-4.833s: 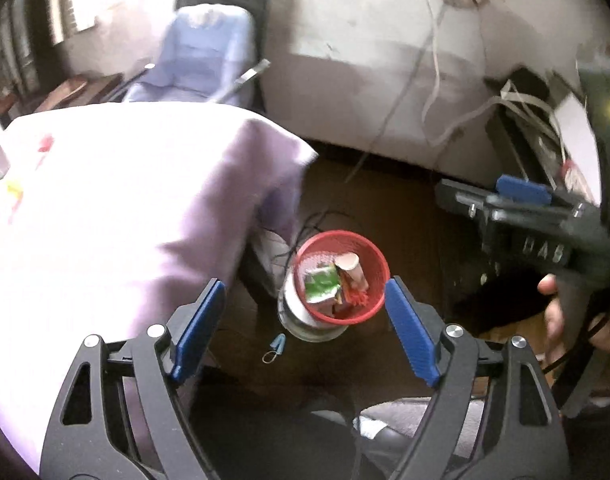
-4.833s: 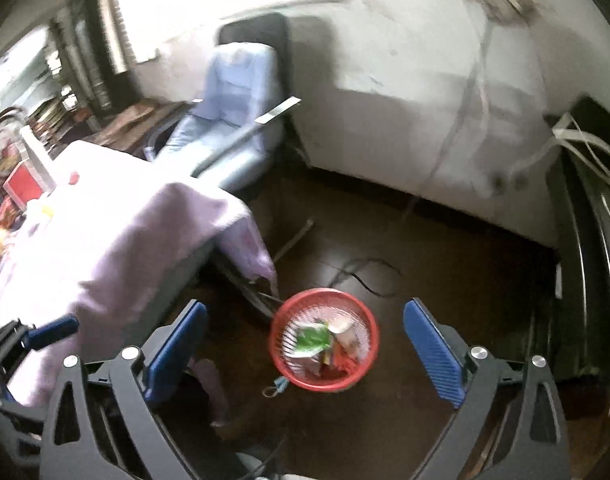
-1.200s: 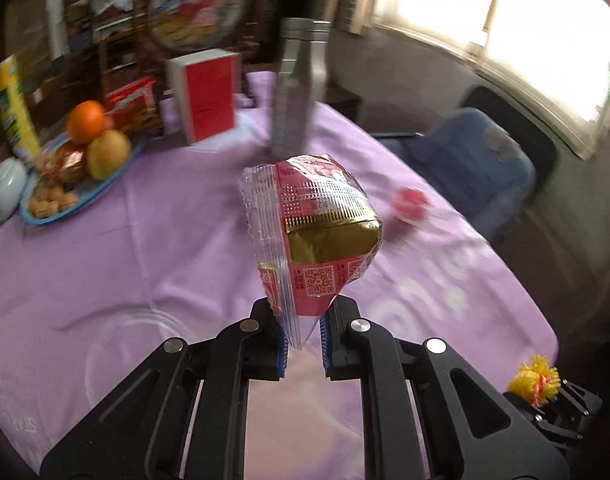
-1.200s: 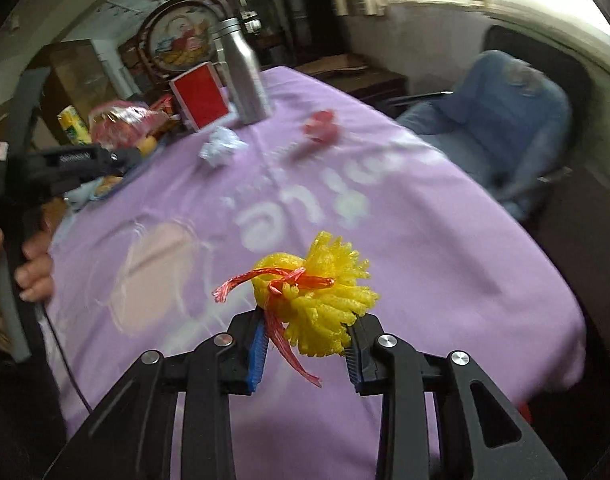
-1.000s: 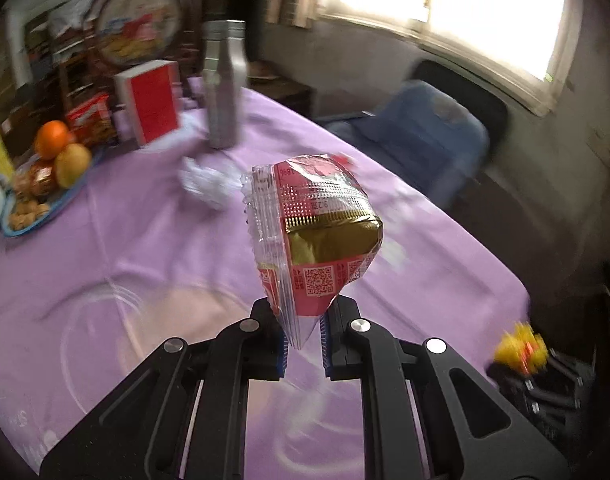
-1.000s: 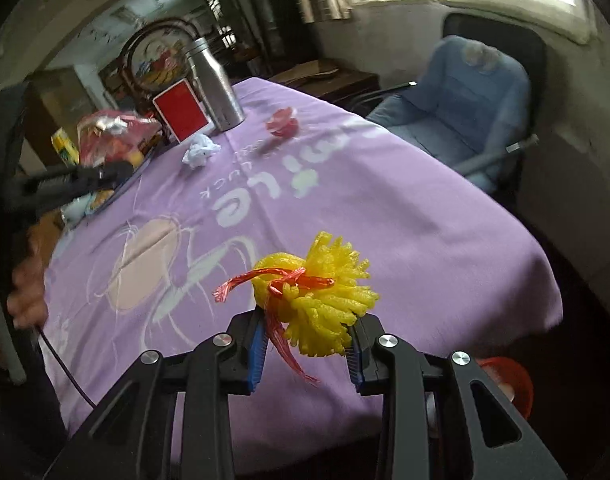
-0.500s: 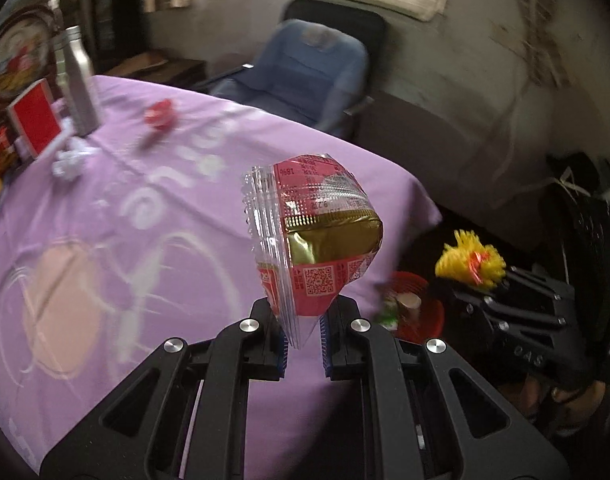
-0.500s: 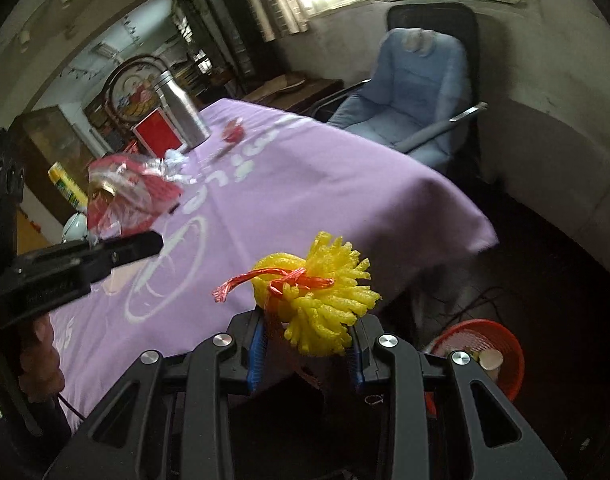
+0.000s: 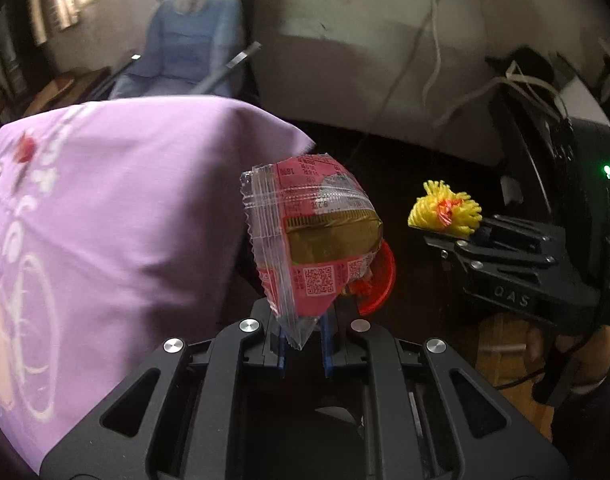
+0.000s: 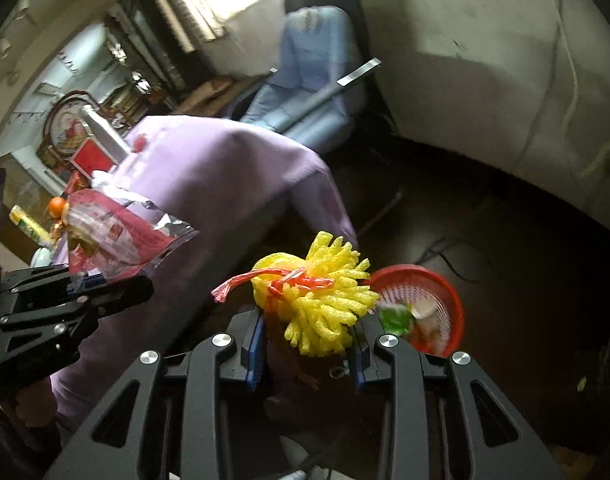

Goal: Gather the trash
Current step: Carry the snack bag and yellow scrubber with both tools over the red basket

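Since both loads look bound for the bin (image 10: 445,292) at lower right, left gripper (image 9: 303,344) stays... no: left gripper pinches the wrapper (image 9: 313,240) by its corner, right gripper (image 10: 307,350) clamps the mesh (image 10: 317,300), both dangling clear.

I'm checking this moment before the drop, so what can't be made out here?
- Red basket, left wrist view: mostly hidden behind the snack wrapper.
- Basket contents, right wrist view: blurred, partly behind the yellow foam net.
- Wrapper print: too small.

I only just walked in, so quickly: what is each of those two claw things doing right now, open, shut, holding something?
Left gripper: shut on the red snack wrapper.
Right gripper: shut on the yellow foam net.
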The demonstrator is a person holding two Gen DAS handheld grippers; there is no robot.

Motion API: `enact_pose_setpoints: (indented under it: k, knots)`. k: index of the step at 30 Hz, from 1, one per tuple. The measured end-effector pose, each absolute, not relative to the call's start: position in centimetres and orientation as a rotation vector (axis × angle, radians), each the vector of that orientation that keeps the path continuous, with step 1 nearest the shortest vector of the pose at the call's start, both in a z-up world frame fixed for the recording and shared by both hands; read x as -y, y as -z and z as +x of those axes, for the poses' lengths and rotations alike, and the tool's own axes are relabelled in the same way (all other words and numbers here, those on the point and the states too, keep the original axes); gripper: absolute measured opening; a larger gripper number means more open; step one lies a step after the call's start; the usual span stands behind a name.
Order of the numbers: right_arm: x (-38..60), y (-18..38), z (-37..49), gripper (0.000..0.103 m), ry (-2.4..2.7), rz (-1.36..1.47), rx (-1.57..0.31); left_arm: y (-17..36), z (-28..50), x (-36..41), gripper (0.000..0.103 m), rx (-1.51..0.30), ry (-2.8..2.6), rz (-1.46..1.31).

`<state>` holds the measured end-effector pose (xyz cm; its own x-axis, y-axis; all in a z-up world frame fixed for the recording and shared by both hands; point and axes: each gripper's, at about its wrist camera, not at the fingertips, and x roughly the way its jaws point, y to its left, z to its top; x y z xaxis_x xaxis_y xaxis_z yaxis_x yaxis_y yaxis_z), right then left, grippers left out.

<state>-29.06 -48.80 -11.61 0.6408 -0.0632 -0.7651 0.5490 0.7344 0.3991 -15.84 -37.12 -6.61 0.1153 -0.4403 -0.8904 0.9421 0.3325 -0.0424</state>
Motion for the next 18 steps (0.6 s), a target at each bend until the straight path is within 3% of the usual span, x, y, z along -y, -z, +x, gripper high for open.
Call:
enact_pose_setpoints:
  k: [18]
  knots:
    - [51.9, 23.4, -31.2, 0.033, 0.471, 0.827, -0.958, 20.2, -19.3, 44.9, 0.014, -1.142, 1.104, 0.871]
